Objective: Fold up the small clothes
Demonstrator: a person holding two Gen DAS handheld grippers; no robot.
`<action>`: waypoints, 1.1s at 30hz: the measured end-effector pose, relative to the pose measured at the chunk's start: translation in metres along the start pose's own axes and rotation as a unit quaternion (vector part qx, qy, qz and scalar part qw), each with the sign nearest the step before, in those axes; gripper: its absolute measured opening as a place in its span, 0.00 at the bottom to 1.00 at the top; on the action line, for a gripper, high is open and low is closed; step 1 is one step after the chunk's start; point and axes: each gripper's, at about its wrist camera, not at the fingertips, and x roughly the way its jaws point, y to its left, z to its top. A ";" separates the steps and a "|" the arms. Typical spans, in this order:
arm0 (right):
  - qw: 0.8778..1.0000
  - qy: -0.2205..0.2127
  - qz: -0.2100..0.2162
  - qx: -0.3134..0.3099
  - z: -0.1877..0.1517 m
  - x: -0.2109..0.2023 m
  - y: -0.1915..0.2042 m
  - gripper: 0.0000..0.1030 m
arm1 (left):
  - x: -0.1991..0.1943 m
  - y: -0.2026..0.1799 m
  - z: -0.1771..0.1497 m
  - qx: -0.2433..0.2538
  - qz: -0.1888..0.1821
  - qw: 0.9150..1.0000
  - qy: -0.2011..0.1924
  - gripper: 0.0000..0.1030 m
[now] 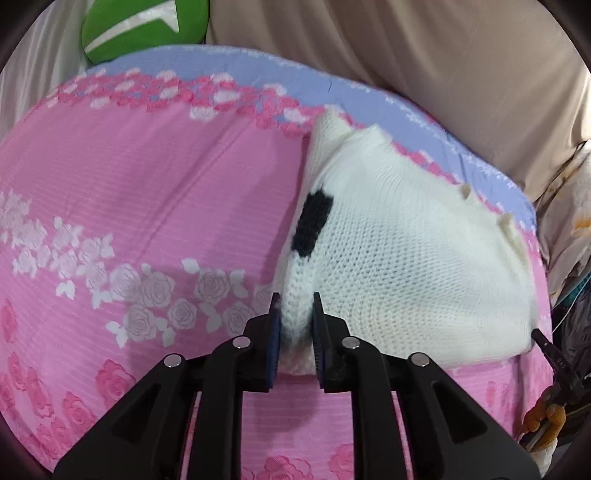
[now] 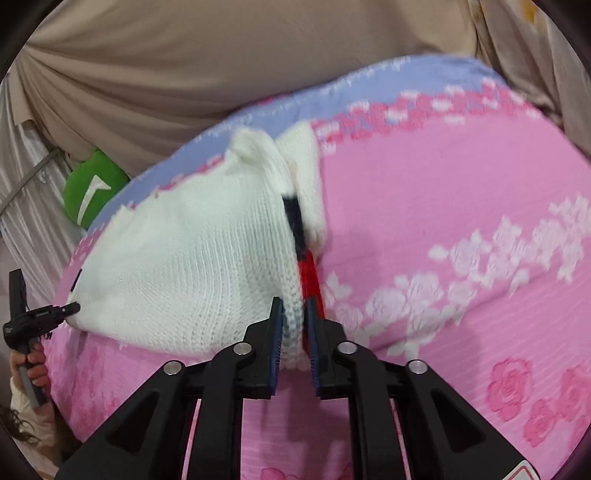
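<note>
A small white knit sweater [image 1: 406, 258] with a black patch [image 1: 312, 225] lies on the pink rose-patterned bedspread [image 1: 147, 192]. My left gripper [image 1: 296, 314] is shut on a ribbed corner of it, the fabric pinched between the blue pads. In the right wrist view the same white knit sweater [image 2: 192, 266] shows black and red stripes [image 2: 308, 273] along its edge. My right gripper [image 2: 294, 321] is shut on that ribbed edge. Each view catches the other gripper at the sweater's far corner: the right gripper [image 1: 537, 336] and the left gripper [image 2: 70, 308], held by a hand [image 2: 35, 363].
A green cushion [image 1: 147, 26] sits at the head of the bed against beige draped cloth [image 1: 406, 55]. The bedspread's lilac border [image 1: 258, 74] runs along the far edge. Cluttered items [image 1: 569, 258] stand beyond the bed's right side.
</note>
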 end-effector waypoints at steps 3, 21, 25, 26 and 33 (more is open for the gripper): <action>0.999 -0.043 -0.001 -0.025 0.029 -0.015 0.010 0.41 | -0.030 -0.014 0.022 0.018 -0.001 0.998 -0.063 0.54; 0.997 -0.029 0.035 -0.068 0.143 0.109 0.062 0.07 | 0.097 -0.071 0.139 0.069 0.002 0.996 -0.052 0.04; 0.996 -0.073 0.026 -0.044 0.164 0.094 0.045 0.07 | 0.075 -0.076 0.161 0.072 0.007 0.991 -0.111 0.04; 0.997 -0.064 0.017 -0.039 0.166 0.103 0.038 0.07 | 0.080 -0.076 0.165 0.072 0.013 0.991 -0.110 0.04; 0.998 0.060 0.000 0.000 0.166 0.175 0.010 0.08 | 0.154 -0.059 0.170 0.042 0.035 0.998 -0.030 0.08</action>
